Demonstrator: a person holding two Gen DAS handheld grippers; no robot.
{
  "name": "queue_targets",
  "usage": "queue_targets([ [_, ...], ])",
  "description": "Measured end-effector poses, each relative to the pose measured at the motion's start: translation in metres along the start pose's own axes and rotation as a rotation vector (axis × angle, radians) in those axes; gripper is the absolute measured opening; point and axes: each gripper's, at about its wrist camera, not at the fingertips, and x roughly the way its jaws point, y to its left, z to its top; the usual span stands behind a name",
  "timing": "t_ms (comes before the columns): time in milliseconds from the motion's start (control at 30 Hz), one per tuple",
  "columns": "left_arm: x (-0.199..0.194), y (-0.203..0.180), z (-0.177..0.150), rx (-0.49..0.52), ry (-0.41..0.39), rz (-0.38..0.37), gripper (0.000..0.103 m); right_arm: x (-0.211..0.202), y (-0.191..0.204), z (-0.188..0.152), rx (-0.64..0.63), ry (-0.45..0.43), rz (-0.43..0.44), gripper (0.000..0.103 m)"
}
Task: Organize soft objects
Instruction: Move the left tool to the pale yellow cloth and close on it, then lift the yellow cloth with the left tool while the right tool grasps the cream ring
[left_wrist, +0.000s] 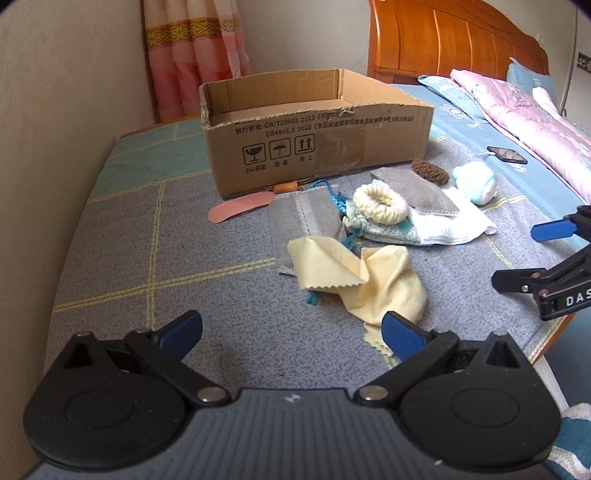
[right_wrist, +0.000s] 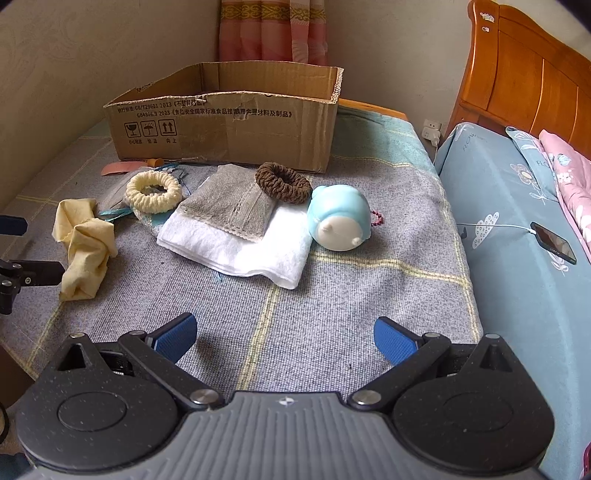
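Lying on grey checked bed cover, soft items cluster mid-frame before cardboard box, empty as far as seen. Both jaws wide, empty: left gripper, right gripper. Risks: white folded cloth carries grey pouch, could spill; yellow cloth may drag teal tassel; blue-white toy may roll.

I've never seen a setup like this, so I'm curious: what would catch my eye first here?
Probably the open cardboard box standing at the back of the grey checked cloth, with a heap of soft things in front of it: a crumpled yellow cloth, a cream scrunchie, a brown scrunchie and a pale blue plush toy beside a folded white towel. Low in each view, a hand-held gripper is open and empty.
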Motion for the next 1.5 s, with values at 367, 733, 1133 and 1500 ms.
queue_targets([
  [367,0.02,-0.037,0.013,0.177,-0.033,-0.061,0.102,0.001,0.004,-0.008,-0.038,-0.017,0.037,0.103],
  [733,0.029,-0.043,0.013,0.207,-0.042,-0.051,0.08,0.003,0.002,-0.008,-0.035,-0.026,0.053,0.103],
  [1133,0.017,-0.034,0.014,0.104,-0.042,-0.095,0.026,0.003,0.003,-0.008,-0.035,-0.026,0.05,0.103],
  [1500,-0.011,-0.018,0.02,0.057,-0.098,-0.055,0.023,-0.007,0.013,-0.003,-0.091,-0.055,0.046,0.103],
])
